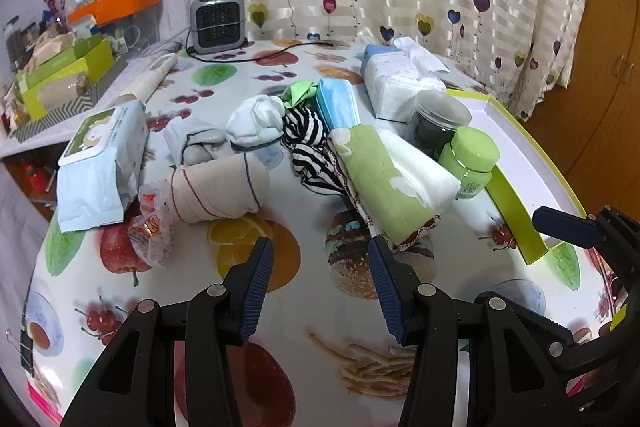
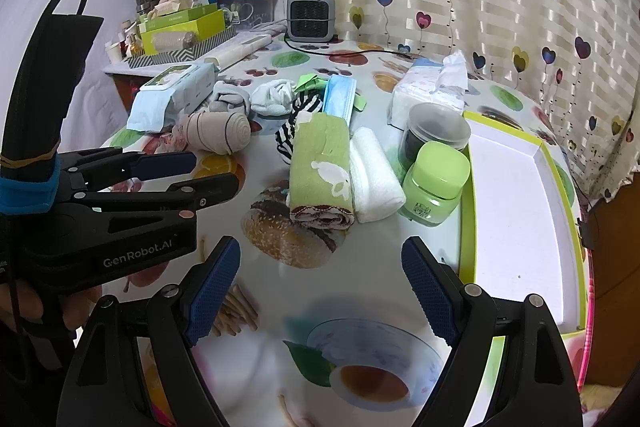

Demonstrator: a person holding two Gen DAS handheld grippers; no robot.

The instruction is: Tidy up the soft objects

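Both tools are hovering over the fruit-print tabletop (image 1: 304, 227) with nothing between their pads. The left tool (image 1: 320, 259) is standing spread, its right pad just beside the near end of the rolled green towel (image 1: 384, 183). The right tool (image 2: 320, 267) is gaping wide, well short of that towel. A rolled white cloth (image 2: 374, 175) is lying against the towel (touching along its length), with a green jar (image 2: 436, 179) and an open white box (image 2: 516, 211) to the right.
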